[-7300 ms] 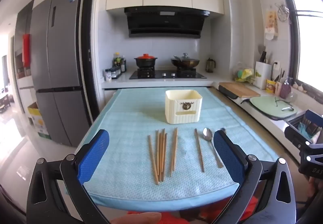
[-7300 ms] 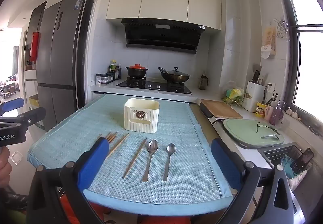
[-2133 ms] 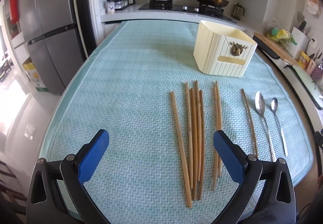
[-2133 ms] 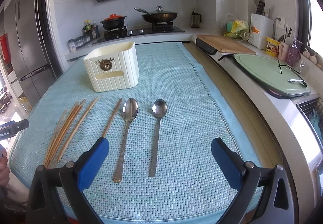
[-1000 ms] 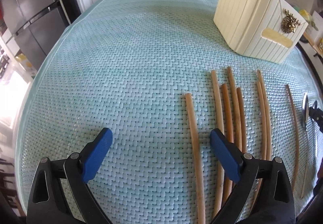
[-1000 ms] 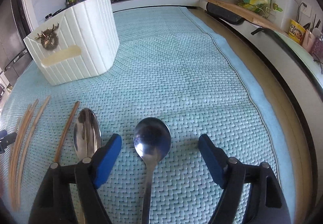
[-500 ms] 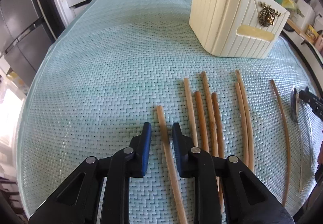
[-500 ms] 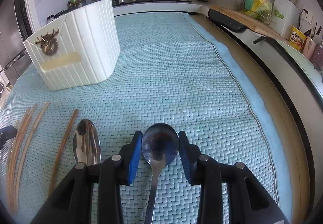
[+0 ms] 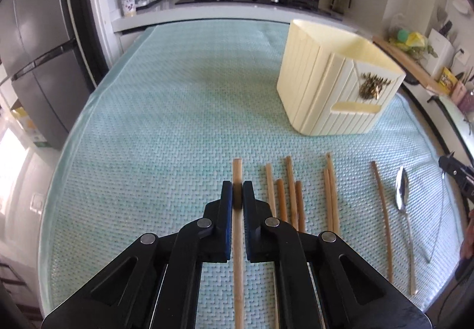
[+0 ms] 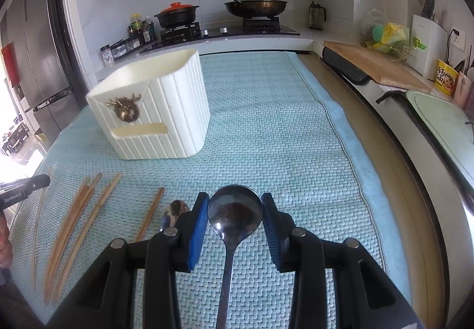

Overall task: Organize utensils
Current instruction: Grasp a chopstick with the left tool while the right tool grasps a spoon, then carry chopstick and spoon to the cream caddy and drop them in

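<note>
The left gripper (image 9: pixel 237 194) pinches one wooden chopstick (image 9: pixel 238 243); the right gripper (image 10: pixel 235 212) squeezes one shiny spoon (image 10: pixel 235 213). A second ago both lay flat; now they are lifted. Seven chopsticks (image 9: pixel 291 192) and one other spoon (image 9: pixel 402 191) stay on the blue mat (image 9: pixel 166 127). One cream holder (image 9: pixel 334 86) stands farther back.

A tan wooden chopstick (image 9: pixel 238 240) runs between the left claw's (image 9: pixel 237 195) blue pads (image 9: pixel 226 210). A shiny silver spoon (image 10: pixel 235 212) sits between the right claw's (image 10: pixel 235 220) pads. Ahead stands a cream ribbed box (image 10: pixel 154 109) with a brass deer emblem, on a pale teal woven mat (image 9: pixel 166 109).
</note>
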Available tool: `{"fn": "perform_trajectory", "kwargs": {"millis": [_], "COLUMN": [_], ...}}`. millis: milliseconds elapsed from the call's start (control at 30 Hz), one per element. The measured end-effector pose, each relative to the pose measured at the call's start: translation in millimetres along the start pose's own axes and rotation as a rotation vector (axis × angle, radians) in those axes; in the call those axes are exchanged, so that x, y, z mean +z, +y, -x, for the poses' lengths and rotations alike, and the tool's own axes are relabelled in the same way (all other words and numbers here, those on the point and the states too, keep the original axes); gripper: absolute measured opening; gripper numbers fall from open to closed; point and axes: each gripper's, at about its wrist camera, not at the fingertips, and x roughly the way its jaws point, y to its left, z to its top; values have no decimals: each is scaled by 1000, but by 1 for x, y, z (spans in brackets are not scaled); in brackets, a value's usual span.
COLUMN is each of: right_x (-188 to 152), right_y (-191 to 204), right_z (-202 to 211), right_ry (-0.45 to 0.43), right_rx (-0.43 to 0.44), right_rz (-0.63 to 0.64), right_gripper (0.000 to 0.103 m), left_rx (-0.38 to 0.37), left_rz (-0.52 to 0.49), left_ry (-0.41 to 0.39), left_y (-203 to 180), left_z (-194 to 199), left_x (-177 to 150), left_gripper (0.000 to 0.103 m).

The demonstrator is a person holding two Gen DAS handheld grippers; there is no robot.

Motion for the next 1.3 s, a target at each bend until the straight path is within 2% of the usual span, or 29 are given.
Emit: {"fn": "perform_trajectory", "kwargs": {"millis": [267, 533, 933, 1300], "right_x": [9, 18, 39, 68], "right_y": [15, 26, 32, 40], "right_z": [43, 70, 96, 113], "right_ry": [-80, -139, -200, -244], "right_rx": [41, 58, 64, 77], "right_rz": [26, 45, 85, 138], "right_gripper": [36, 36, 36, 36], "left_rx": [-38, -82, -117, -149], "left_rz": [5, 20, 26, 14], "left_ry": [-140, -220, -259, -297], "left_y": [9, 12, 10, 5], "left_z": [71, 105, 115, 127], "left_x": [12, 23, 42, 81], "left_gripper": [5, 5, 5, 5]}}
